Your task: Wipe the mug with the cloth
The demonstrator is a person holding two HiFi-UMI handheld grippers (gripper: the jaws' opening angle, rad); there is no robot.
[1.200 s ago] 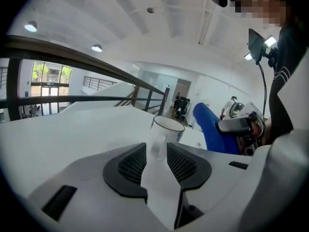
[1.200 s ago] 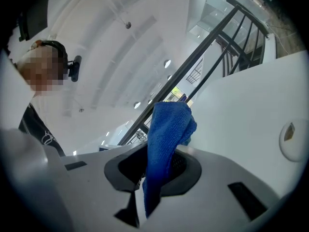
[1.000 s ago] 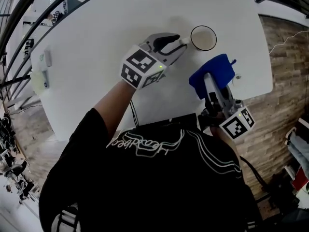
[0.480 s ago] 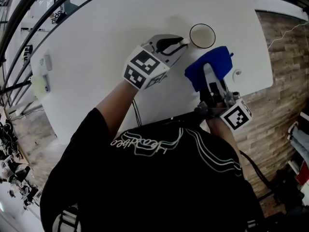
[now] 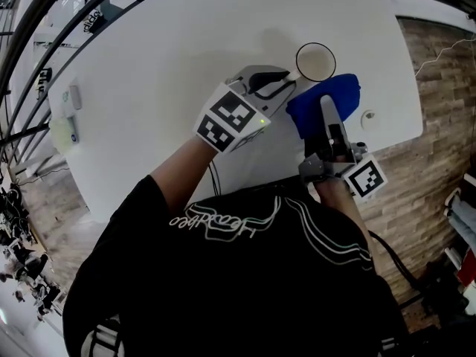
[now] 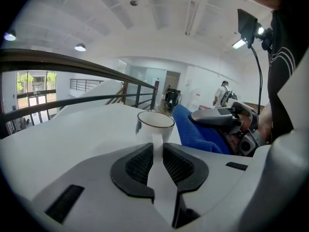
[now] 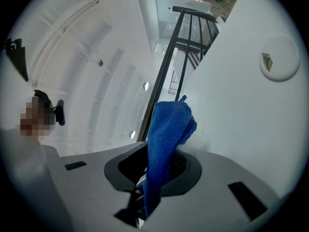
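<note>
In left tool (image 6: 158, 151) (closing): mug handle (image 6: 157, 140).

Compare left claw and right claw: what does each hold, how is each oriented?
Left claw has just been closing and grips the mug by its white handle; right claw clamps the blue cloth. Left claw sits unrolled over the table; right claw is rolled sideways, table running up its view. Both grip something.

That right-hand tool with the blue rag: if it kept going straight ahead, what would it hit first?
Probably the mug. In the head view the right tool aims roughly at it, with the held cloth leading, close to its rim. The mug doesn't show in its own view, so depth is unsure.
</note>
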